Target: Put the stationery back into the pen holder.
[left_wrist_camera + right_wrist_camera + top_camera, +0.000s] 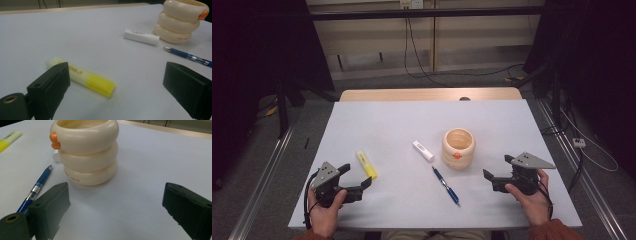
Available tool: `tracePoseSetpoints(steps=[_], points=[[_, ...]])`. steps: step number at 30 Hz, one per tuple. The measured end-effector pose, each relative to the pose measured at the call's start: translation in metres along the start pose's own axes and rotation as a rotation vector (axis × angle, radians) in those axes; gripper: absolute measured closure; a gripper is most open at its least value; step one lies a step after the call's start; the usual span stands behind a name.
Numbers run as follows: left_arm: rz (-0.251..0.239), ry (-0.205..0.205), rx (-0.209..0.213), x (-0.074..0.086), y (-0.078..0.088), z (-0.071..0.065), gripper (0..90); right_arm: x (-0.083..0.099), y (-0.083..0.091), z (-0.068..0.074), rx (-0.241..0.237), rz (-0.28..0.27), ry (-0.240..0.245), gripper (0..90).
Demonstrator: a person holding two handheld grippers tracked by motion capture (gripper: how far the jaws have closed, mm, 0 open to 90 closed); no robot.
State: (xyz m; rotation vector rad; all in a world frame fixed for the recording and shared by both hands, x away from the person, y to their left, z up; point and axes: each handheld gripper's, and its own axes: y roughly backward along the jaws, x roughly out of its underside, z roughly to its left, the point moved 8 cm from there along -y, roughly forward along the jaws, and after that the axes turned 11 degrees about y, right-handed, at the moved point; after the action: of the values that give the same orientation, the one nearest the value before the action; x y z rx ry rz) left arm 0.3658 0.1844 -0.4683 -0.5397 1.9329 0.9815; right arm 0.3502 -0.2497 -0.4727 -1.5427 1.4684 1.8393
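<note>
Since both tongs sit wide open with nothing in them, it's all setup — the left tongs [357, 176] are just beside the yellow highlighter [366, 164] lying flat on the tabletop [377, 125], the right tongs [497, 167] near the cream cup [458, 148]. I'd guess the highlighter is light, stiff, slick plastic — pinch it across the middle of the barrel
</note>
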Motion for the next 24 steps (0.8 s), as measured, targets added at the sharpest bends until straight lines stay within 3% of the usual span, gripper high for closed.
tracePoseSetpoints(steps=[7,14,19,21,24], points=[[0.019,-0.026,-0.01,0.002,-0.005,-0.001,6.0,0.002,0.003,0.001,-0.002,-0.003,-0.01,6.6],[0.061,-0.005,0.004,0.003,-0.01,-0.008,7.8,0.001,-0.001,0.004,-0.009,-0.002,-0.012,6.6],[0.071,0.011,0.006,-0.008,-0.008,-0.01,20.1,0.002,0.0,0.006,-0.017,-0.001,0.003,6.6],[0.084,0.032,0.032,-0.009,-0.009,-0.011,33.5,0.002,0.0,0.006,-0.017,-0.004,-0.002,6.7],[0.113,0.029,0.045,-0.009,-0.012,-0.011,46.3,0.002,-0.001,0.006,-0.025,0.0,0.005,6.6]])
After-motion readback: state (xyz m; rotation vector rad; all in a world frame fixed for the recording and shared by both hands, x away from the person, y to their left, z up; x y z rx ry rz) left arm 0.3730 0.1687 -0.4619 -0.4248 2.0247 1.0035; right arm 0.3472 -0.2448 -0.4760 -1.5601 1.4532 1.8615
